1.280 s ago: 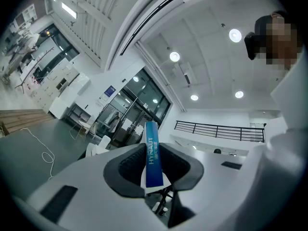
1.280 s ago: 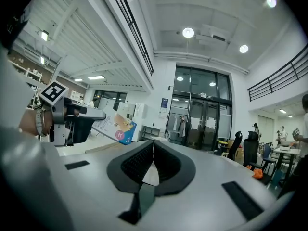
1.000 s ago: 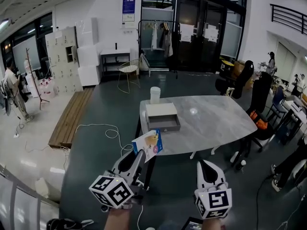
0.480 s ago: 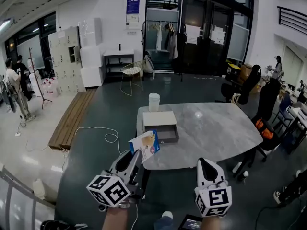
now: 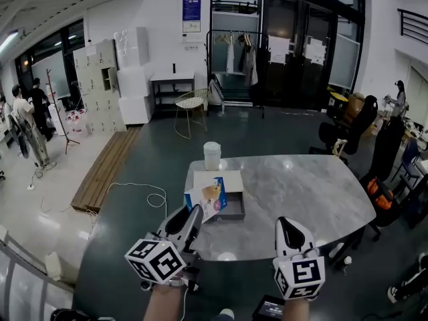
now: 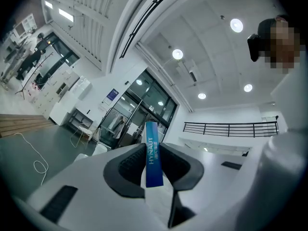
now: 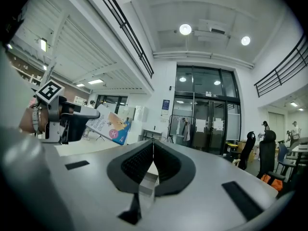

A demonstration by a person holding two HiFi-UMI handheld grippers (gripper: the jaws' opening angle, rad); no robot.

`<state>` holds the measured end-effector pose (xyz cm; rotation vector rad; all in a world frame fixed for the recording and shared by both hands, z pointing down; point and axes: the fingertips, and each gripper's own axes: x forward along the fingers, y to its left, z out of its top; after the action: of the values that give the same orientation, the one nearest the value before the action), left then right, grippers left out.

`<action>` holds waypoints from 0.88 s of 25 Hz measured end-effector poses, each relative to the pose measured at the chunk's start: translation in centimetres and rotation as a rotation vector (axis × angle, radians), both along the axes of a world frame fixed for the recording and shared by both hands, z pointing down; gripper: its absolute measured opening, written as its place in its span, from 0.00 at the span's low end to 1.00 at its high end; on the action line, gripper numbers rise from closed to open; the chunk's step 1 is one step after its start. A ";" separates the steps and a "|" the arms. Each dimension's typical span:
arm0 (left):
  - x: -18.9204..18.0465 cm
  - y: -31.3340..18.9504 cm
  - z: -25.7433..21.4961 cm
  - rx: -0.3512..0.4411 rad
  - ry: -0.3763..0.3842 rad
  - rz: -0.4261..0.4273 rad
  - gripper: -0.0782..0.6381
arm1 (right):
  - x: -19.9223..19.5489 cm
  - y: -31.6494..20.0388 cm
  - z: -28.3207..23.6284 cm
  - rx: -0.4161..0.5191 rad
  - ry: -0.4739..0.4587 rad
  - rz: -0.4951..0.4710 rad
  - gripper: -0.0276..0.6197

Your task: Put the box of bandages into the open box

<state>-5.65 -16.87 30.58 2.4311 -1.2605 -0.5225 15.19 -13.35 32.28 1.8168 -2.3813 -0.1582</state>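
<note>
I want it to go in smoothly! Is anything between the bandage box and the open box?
Nothing visible does. The left claw grips the bandage box, the open box lies ahead, and the white cup stands behind it.

You stand in a bright, evenly lit hall. Round ceiling lamps [image 6: 177,54] burn out white in both gripper views, whose corners go black. The table [image 5: 301,192] shows a pale glare spot. Straight lines bow toward every edge. The box of bandages [image 6: 153,160] reads sharp.
</note>
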 end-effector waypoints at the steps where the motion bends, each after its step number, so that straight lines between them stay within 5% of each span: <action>1: 0.5 -0.7 0.0 0.000 0.000 -0.005 0.24 | 0.5 -0.8 0.0 -0.001 0.001 -0.008 0.08; 22: 3.5 -9.6 4.7 -0.131 -0.033 -0.054 0.24 | 4.2 -10.7 4.4 -0.115 -0.018 -0.059 0.08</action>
<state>-2.17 -26.45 35.29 2.3117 -1.3334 -0.4025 19.36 -24.10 36.71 1.7053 -2.4042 -0.0111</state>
